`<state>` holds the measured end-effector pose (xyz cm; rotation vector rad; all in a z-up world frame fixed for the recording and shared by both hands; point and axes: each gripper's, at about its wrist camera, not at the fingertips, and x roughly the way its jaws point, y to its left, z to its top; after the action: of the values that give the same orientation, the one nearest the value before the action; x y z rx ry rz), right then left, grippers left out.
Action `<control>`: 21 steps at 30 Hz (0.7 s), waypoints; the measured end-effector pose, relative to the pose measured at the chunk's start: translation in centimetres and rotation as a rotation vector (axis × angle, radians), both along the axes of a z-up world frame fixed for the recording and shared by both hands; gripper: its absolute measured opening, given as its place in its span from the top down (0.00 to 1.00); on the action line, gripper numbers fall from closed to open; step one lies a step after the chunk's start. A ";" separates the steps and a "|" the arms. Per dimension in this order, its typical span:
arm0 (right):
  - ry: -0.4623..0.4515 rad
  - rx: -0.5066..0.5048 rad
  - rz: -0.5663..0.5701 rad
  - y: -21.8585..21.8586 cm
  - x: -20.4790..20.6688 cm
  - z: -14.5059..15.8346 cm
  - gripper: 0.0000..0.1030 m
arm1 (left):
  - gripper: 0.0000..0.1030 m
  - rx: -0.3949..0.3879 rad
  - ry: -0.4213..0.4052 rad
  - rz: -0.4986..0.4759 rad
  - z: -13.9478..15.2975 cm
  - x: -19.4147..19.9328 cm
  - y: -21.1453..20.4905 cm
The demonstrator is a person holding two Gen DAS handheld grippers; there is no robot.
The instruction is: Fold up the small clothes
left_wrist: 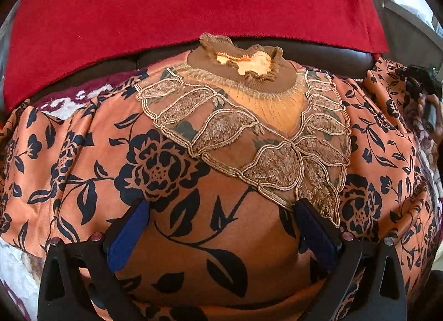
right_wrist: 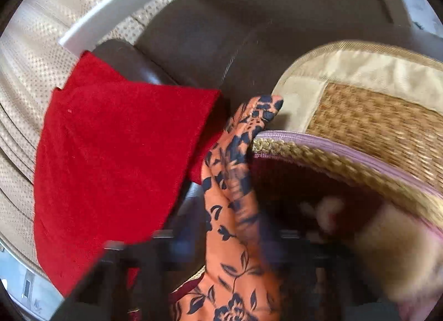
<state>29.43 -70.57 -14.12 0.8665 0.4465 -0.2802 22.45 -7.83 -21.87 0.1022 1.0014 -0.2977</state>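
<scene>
An orange top with a dark floral print (left_wrist: 221, 224) lies spread over a dark sofa, its brown ruffled collar (left_wrist: 243, 63) and lace yoke (left_wrist: 249, 138) facing me. My left gripper (left_wrist: 221, 232) is open just over the chest of the top, blue pads (left_wrist: 127, 235) wide apart. In the right wrist view a strip of the same orange fabric (right_wrist: 235, 210) runs up from between the blurred fingers of my right gripper (right_wrist: 238, 260), which looks shut on it.
A red cloth (left_wrist: 193, 2) drapes the sofa back (right_wrist: 193, 38); it also shows in the right wrist view (right_wrist: 110, 154). A woven straw bag (right_wrist: 373, 127) with a lilac zip sits at right. Maroon-and-white fabric (left_wrist: 77, 96) lies under the top.
</scene>
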 end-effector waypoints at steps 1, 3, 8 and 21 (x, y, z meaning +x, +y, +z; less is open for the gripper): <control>0.013 0.015 -0.002 -0.3 0.6 -0.4 0.84 | 0.00 -0.003 0.007 -0.006 0.0 0.1 0.1; 0.033 0.003 -0.003 -0.2 1.2 -0.7 0.89 | 0.00 -0.006 0.009 -0.017 0.0 0.0 0.1; -0.128 0.029 0.087 3.4 -0.9 2.0 0.91 | 0.00 0.032 0.006 -0.039 0.8 0.1 -0.1; -0.091 -0.207 0.266 21.5 -5.4 10.1 0.75 | 0.00 0.056 -0.195 0.289 4.1 0.1 8.9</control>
<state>24.05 -49.05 -4.05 0.6066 0.4341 -0.0403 22.51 1.02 -17.73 0.0353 0.8183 0.0050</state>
